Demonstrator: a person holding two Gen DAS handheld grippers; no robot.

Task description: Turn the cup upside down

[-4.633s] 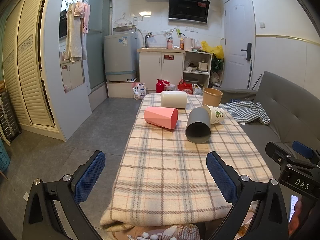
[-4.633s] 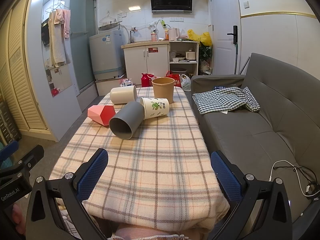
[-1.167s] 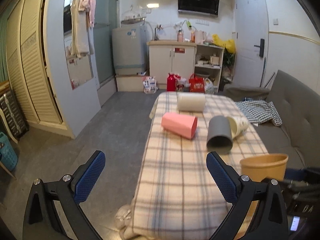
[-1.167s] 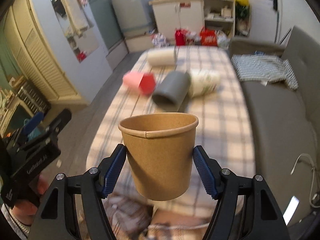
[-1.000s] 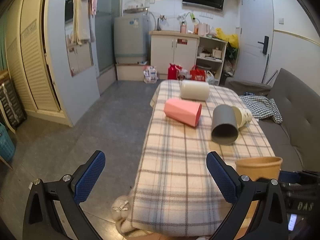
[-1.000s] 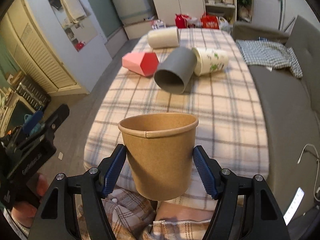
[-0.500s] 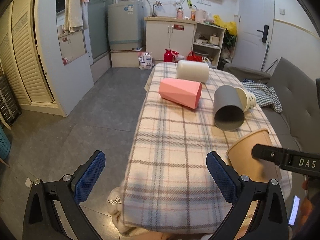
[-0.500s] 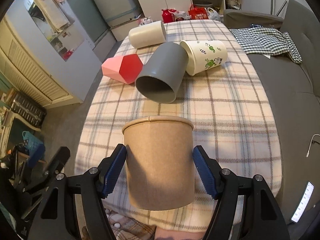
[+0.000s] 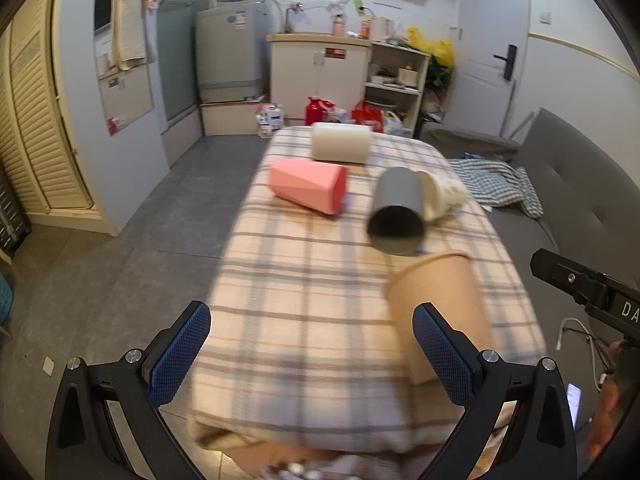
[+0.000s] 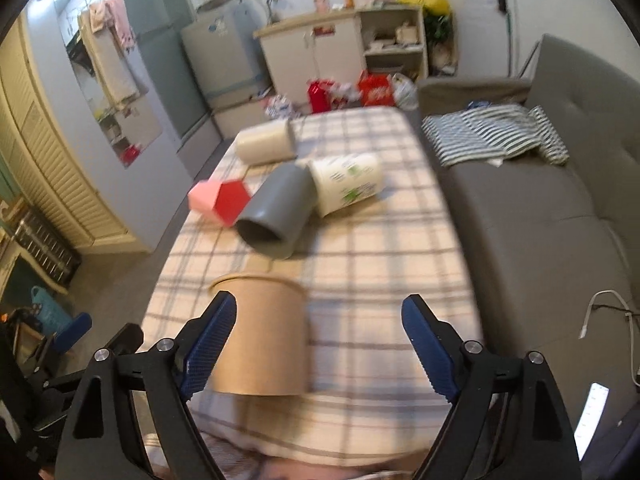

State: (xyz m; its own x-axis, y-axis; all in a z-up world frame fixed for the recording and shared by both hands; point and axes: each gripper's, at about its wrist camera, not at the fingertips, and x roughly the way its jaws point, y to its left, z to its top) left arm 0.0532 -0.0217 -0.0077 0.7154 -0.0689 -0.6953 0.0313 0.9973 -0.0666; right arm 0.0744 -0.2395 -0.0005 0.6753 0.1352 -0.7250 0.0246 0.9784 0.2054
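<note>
The brown paper cup (image 10: 262,334) lies on its side near the front edge of the plaid-covered table (image 10: 380,264), its open mouth facing away from me. It also shows in the left wrist view (image 9: 438,312), blurred. My right gripper (image 10: 318,344) is open; the cup sits just inside its left finger, not held. My left gripper (image 9: 312,350) is open and empty, with the cup behind its right finger.
A grey cup (image 10: 276,216), a white printed cup (image 10: 346,186), a pink cup (image 10: 218,200) and a cream cup (image 10: 266,144) lie on their sides farther back on the table. A grey sofa (image 10: 540,216) with a checked cloth stands at the right.
The right gripper held the brown cup upright, tipped it over forward, then opened and let it go onto the table near the front edge. The left gripper stayed open.
</note>
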